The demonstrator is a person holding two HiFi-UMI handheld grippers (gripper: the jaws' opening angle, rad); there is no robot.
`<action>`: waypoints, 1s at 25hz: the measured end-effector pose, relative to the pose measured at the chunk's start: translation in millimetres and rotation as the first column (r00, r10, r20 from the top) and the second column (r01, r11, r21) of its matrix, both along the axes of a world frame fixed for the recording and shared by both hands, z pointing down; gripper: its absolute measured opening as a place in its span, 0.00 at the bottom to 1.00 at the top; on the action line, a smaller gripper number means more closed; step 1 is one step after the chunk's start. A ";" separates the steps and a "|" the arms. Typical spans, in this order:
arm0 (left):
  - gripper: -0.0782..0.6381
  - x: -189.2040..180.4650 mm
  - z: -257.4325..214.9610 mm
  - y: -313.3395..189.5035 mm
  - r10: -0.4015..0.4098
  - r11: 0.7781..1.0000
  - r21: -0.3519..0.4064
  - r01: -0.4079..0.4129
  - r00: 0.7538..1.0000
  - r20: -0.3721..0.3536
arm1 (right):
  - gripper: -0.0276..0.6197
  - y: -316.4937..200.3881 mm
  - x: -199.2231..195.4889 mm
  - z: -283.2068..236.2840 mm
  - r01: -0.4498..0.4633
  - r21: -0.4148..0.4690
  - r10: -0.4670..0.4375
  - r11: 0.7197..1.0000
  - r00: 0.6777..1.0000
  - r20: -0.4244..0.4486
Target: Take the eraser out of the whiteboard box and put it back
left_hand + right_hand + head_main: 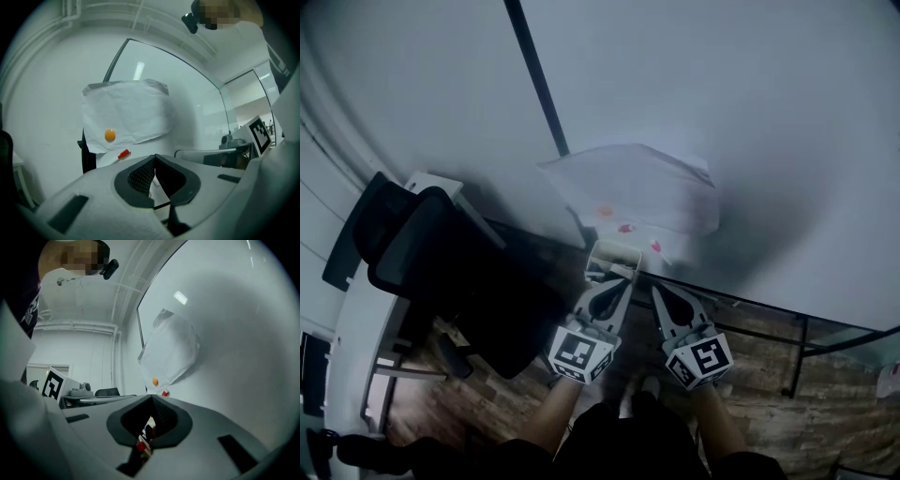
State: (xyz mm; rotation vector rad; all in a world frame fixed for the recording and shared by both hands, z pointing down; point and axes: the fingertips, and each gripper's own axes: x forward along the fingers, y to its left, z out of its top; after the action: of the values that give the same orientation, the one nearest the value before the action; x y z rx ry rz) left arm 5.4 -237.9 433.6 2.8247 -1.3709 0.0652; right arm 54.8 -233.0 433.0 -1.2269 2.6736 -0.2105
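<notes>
My left tongs [617, 281] and right tongs [660, 293], both pressed together, point toward the small white whiteboard box [614, 251] under a crumpled white paper sheet [637, 187].

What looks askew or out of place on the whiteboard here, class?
The paper sheet hangs rumpled and uneven on the whiteboard, its edges wavy rather than straight. An orange dot and a red piece sit near its lower edge.
</notes>
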 end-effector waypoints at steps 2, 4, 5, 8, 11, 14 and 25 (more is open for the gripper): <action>0.12 -1.8 -2.5 -2.9 -0.023 1.000 0.007 0.023 1.000 0.002 | 0.05 -4.5 -1.1 -3.6 0.023 0.010 -0.023 1.000 1.000 -0.001; 0.12 -4.3 -2.7 -5.0 -0.042 0.999 0.009 0.042 0.999 0.004 | 0.05 -8.8 -2.2 -4.9 0.039 0.014 -0.039 0.999 0.999 0.000; 0.12 -5.7 -2.4 -5.6 -0.049 0.999 0.007 0.049 0.999 0.004 | 0.05 -10.3 -2.9 -5.2 0.043 0.014 -0.043 0.999 0.999 0.001; 0.12 -9.3 -1.9 -7.7 -0.060 0.998 0.006 0.060 0.998 0.004 | 0.05 -15.4 -5.8 -6.1 0.050 0.012 -0.050 0.999 0.999 0.006; 0.12 -13.7 0.8 -11.8 -0.076 0.997 0.009 0.076 0.997 0.019 | 0.05 -20.4 -9.0 -7.9 0.056 0.016 -0.056 0.998 0.998 0.004; 0.12 -18.5 13.0 -17.5 -0.104 0.994 -0.006 0.105 0.993 0.057 | 0.05 -24.2 -8.8 -4.8 0.053 0.014 -0.053 0.999 0.999 -0.001; 0.42 -21.7 82.7 -49.0 -0.209 0.963 -0.135 0.233 0.963 0.172 | 0.05 -29.6 -1.7 18.0 0.014 -0.052 -0.014 0.999 1.000 0.001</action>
State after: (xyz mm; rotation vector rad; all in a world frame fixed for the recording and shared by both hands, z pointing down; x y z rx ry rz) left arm -16.3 -286.9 516.3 2.5697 -1.6261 0.3829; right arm 53.1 -262.7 451.1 -1.2226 2.6931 -0.2842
